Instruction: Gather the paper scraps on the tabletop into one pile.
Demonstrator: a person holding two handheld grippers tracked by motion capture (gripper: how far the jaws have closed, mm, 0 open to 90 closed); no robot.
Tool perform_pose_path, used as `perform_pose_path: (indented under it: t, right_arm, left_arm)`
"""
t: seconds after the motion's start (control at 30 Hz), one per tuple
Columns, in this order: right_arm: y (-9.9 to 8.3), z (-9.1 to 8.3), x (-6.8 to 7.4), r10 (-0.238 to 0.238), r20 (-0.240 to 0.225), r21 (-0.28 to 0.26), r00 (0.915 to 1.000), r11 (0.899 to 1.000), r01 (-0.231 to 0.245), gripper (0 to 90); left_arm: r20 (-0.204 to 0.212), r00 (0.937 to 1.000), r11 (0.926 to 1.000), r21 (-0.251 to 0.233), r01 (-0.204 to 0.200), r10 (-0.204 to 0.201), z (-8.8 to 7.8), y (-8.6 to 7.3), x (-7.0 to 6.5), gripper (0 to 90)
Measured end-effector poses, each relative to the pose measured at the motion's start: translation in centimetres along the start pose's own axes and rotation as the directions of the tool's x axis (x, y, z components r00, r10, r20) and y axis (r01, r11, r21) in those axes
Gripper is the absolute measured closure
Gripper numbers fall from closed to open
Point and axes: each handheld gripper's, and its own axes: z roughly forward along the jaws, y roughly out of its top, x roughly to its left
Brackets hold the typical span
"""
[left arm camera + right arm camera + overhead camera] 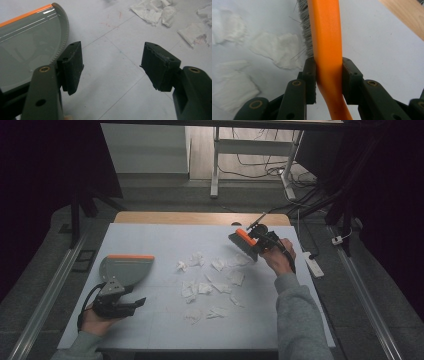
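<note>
A grey dustpan [126, 269] with an orange front lip lies on the left of the white table top [150, 237]. My left gripper [136, 303] rests just in front of it, open, with nothing between the jaws. In the left gripper view the dustpan [27, 47] lies beside the left finger [72, 67], and the gripper [113, 67] frames bare table. My right gripper [256, 244] is shut on a brush with an orange handle [327, 37] and grey bristles [305, 37], held at the far right over torn white paper scraps [210, 280].
Paper scraps [152, 11] [277, 50] lie scattered across the table's middle. A wooden strip [200, 217] runs along the far edge. On the floor are a white power strip [314, 265] at the right and desk legs with cables [216, 165] behind.
</note>
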Motion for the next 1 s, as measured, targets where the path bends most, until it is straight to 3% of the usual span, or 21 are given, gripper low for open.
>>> perform_pose_path:
  t: [0.13,0.23,0.4,0.5,0.83,0.87,0.93,1.0]
  right_arm:
    - [0.1,0.9,0.1,-0.042,0.006,0.038,0.9991,0.998,0.042,69.0]
    - [0.5,1.0,0.4,-0.068,-0.023,0.036,0.9974,0.997,0.069,69.1]
    - [1.2,1.0,1.5,-0.157,-0.059,0.061,0.9858,0.985,0.161,69.3]
    - [1.3,0.7,2.5,-0.185,-0.06,0.068,0.9809,0.98,0.189,69.3]
    - [-1.1,-1.2,5.6,-0.249,-0.178,-0.032,0.952,0.968,0.247,69.4]
    - [-1.6,-1.7,6.0,-0.236,-0.225,-0.059,0.9454,0.972,0.229,69.4]
    - [-1.8,-2.0,6.0,-0.231,-0.242,-0.078,0.9424,0.973,0.219,69.4]
    - [-2.0,-2.7,5.8,-0.213,-0.241,-0.114,0.9468,0.975,0.19,69.4]
  left_arm:
    - [0.001,1.0,1.0,0.005,-0.001,0.001,0.1,0.0,0.0,34.3]
    - [0.0,1.0,1.0,0.007,-0.001,0.001,0.2,0.0,0.0,34.3]
    - [-0.002,1.0,1.0,0.007,-0.001,0.001,0.1,0.0,0.0,34.3]
    - [-0.002,1.0,1.0,0.007,-0.004,0.004,0.1,0.0,0.0,34.4]
    - [0.002,0.9999,0.9998,0.012,-0.012,0.012,0.3,0.1,-0.4,34.4]
    - [0.002,0.9999,0.9998,0.013,-0.013,0.013,0.3,0.1,-0.4,34.4]
    - [0.002,0.9999,0.9997,0.017,-0.017,0.017,0.4,0.1,-0.5,34.4]
    - [0.001,0.9999,0.9997,0.017,-0.017,0.017,0.4,0.1,-0.6,34.4]
